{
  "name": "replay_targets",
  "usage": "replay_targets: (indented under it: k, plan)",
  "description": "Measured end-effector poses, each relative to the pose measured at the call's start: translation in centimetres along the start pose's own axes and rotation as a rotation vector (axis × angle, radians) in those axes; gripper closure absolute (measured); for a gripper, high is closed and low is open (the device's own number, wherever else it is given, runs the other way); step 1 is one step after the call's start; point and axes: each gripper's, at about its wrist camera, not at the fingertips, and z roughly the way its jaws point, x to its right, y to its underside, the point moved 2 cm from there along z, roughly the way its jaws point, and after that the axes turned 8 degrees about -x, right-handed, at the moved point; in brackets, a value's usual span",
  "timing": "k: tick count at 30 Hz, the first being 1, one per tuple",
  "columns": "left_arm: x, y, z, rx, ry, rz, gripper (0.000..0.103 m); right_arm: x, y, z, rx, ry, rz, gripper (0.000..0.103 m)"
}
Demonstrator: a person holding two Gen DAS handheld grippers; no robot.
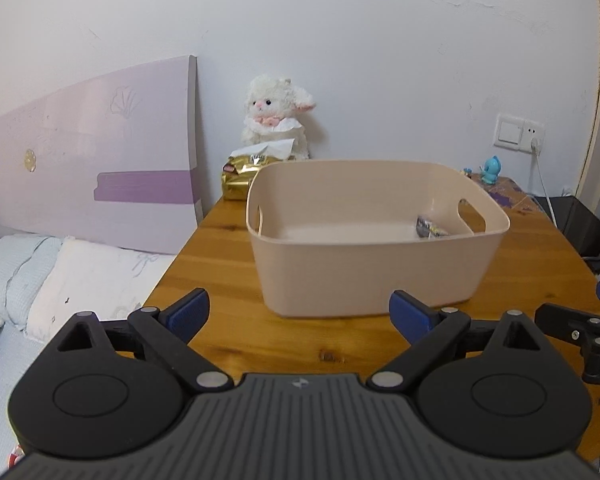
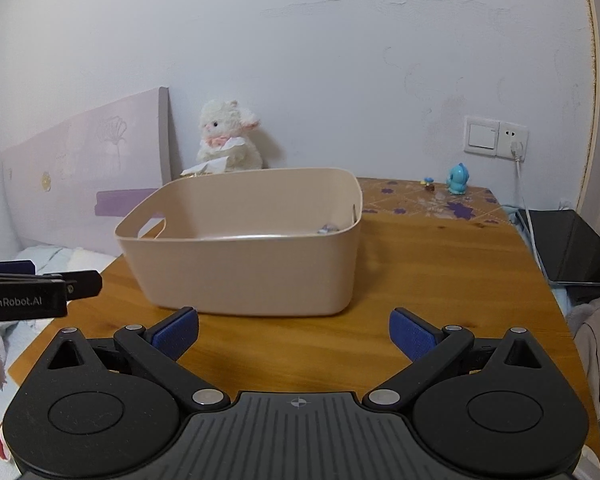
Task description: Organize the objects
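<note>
A beige plastic bin with cut-out handles stands on the wooden table; it also shows in the right wrist view. A small silvery packet lies inside at its right end, barely visible over the rim in the right wrist view. My left gripper is open and empty, just short of the bin's near wall. My right gripper is open and empty, also in front of the bin. A gold foil bag lies behind the bin.
A white plush lamb sits against the wall. A small blue figurine stands at the back right on a patterned mat. A dark tablet lies right of the table. A bed with a lilac headboard is left.
</note>
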Motion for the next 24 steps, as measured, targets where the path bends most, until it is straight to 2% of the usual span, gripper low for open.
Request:
replay_targets:
  k: [11,15,24]
  plan:
    - [0.8,2.7,-1.5,-0.011,0.012,0.018,0.006,-0.5,2.2,-1.1,-0.006,-0.008,-0.021,0.0]
    - [0.3,3.5,-1.8,-0.027,0.025,-0.009,0.006,-0.4,2.7,-1.2,-0.014,-0.004,-0.021,0.0]
    - [0.7,4.3,-3.1,-0.026,0.008,0.016,0.006,-0.4,4.0,-1.9,-0.032,0.006,-0.007,0.0]
